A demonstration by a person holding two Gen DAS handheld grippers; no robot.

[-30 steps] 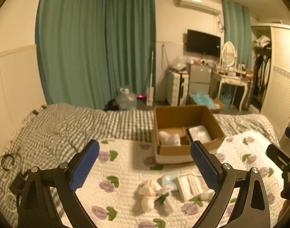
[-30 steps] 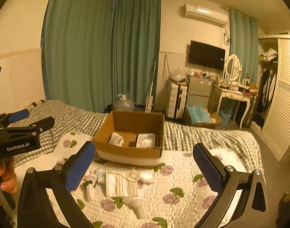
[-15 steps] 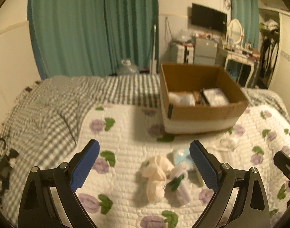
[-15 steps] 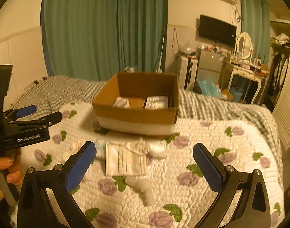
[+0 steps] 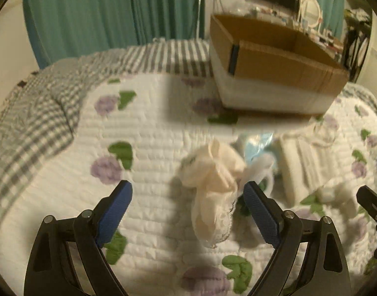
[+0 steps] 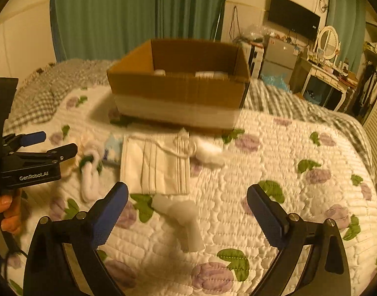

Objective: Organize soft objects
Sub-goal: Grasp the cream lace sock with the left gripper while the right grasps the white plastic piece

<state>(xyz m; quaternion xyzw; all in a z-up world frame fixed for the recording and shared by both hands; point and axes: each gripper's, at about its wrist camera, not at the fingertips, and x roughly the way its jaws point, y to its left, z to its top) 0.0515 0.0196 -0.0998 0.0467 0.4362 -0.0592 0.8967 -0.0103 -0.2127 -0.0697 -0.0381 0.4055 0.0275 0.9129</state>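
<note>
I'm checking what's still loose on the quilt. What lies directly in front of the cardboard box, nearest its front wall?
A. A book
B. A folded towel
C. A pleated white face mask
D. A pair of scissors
C: the pleated white face mask lies flat on the quilt just before the cardboard box.

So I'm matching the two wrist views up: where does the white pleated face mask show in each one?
Left wrist view: the face mask lies at the right, blurred, right of the cream sock.
Right wrist view: the mask lies left of centre, just beyond the right gripper's left fingertip.
Shared landmark: the cardboard box on the floral quilt, behind the mask in both.
</note>
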